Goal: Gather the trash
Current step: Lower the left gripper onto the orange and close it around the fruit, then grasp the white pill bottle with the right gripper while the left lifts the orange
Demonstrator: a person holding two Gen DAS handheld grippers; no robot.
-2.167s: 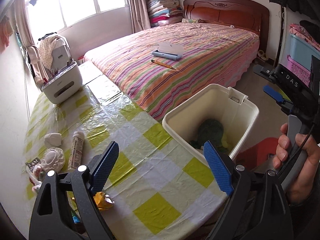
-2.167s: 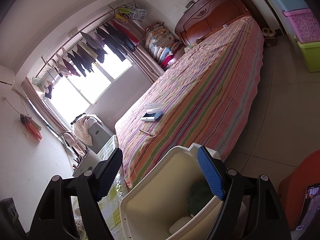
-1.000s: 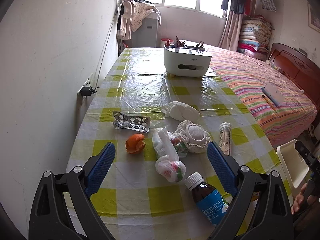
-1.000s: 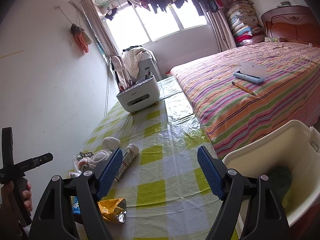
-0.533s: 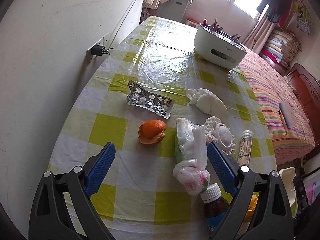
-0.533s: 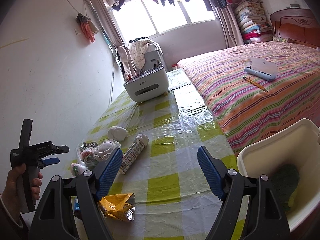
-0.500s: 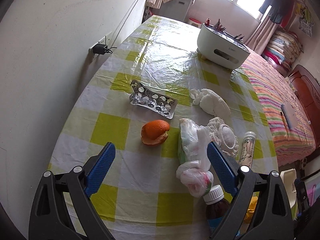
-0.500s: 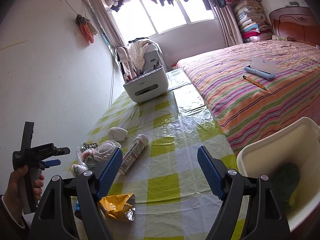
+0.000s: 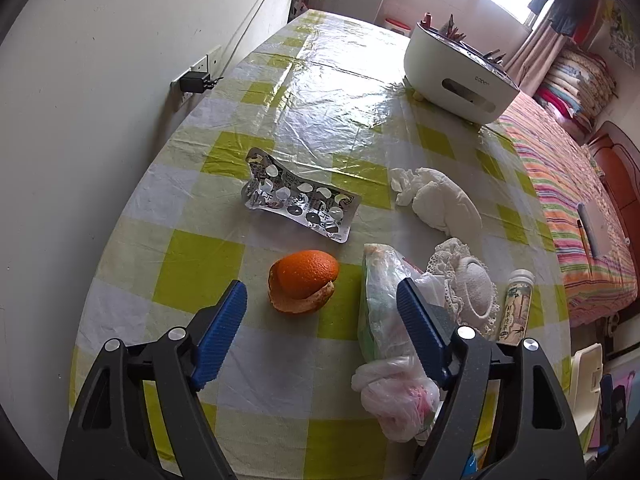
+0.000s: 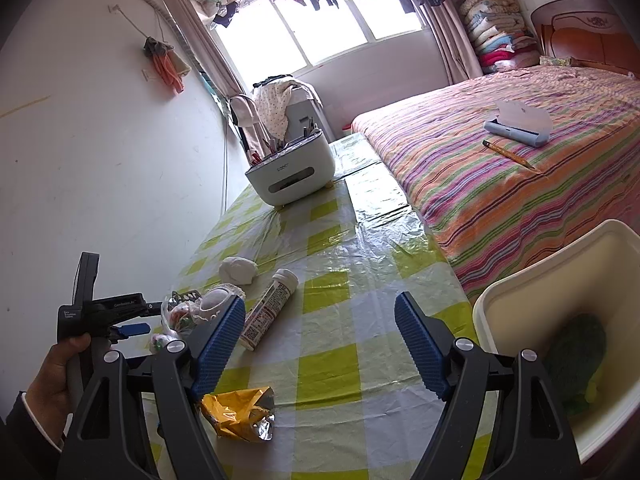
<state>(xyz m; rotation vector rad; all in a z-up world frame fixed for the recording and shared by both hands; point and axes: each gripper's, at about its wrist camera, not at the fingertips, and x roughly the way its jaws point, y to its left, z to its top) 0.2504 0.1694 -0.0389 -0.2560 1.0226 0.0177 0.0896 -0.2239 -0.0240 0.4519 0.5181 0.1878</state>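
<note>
Yellow-white checked plastic-covered table beside striped bed; left gripper closing, framing orange peel untouched; right gripper apart, empty.

Little is legible — the white organizer box has a small brand mark above its front slot, too small to make out. The tube has dense label print, unreadable. The left gripper — tiny white lettering on its body, illegible.
</note>
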